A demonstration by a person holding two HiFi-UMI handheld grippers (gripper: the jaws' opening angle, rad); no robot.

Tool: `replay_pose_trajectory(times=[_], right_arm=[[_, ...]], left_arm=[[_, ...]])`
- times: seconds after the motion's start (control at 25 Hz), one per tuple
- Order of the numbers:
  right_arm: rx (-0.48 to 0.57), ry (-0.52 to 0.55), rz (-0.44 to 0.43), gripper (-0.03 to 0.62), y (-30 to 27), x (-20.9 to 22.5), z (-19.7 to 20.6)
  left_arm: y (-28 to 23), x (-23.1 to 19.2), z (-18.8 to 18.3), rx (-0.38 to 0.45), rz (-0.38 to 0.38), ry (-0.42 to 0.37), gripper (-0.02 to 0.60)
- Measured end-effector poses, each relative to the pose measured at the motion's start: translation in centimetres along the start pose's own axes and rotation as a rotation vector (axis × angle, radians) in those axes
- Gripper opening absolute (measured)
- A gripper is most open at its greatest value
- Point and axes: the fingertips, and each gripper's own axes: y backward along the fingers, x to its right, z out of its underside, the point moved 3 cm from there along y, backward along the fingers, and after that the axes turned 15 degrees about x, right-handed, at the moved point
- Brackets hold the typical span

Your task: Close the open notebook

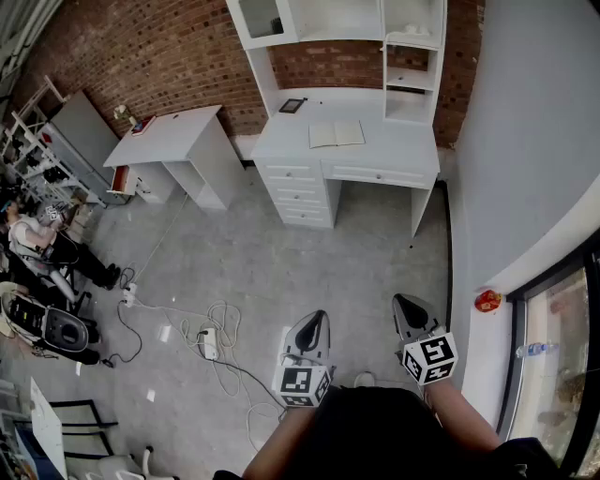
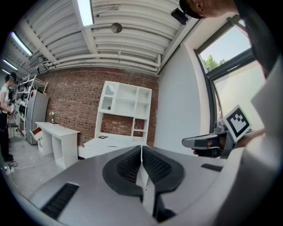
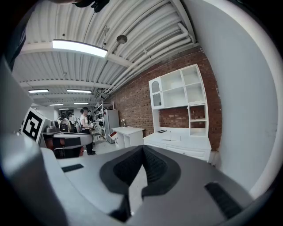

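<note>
Well short of the bench (image 1: pixel 375 159): open notebook (image 1: pixel 337 134) far ahead, both tongs shut and empty

At the far left of the head view a small white side desk (image 1: pixel 173 136) stands against the brick wall. Loose cables (image 1: pixel 217 339) trail over the grey floor (image 1: pixel 281 253) nearer the person. Next comes the left tongs (image 1: pixel 319 319), held low in front of the body and pointing across the floor. Its own view shows the ribbed pads pressed together with nothing between them. Beyond, well apart from both tools, the white bench with drawers and a shelved hutch (image 1: pixel 337 19) carries the notebook. It lies open and flat near the middle of the top, pages up, with a small dark frame (image 1: pixel 292 105) behind it to the left. The right tongs (image 1: pixel 405 302) are beside the left one, likewise closed on nothing in their own view. At the far right a red object (image 1: pixel 487 300) sits on the window sill (image 1: pixel 478 347).

The notebook looks thin and light, so its pages should flop easily. It may also skate on the smooth painted top if pushed from the side. The likely hold is the free outer edge of one half: slip a jaw under it, pinch lightly, and swing it over the spine. The other tongs can press the opposite half to keep the book in place. From this far off I cannot tell how stiff the cover is
</note>
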Motion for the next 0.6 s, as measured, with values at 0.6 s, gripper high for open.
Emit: replay_pose_trajectory(times=[0.6], right_arm=[[-0.010, -0.026, 0.018, 0.000, -0.5, 1.0, 0.4]], left_arm=[[-1.5, 0.2, 1.0, -0.010, 0.013, 0.039, 0.012]])
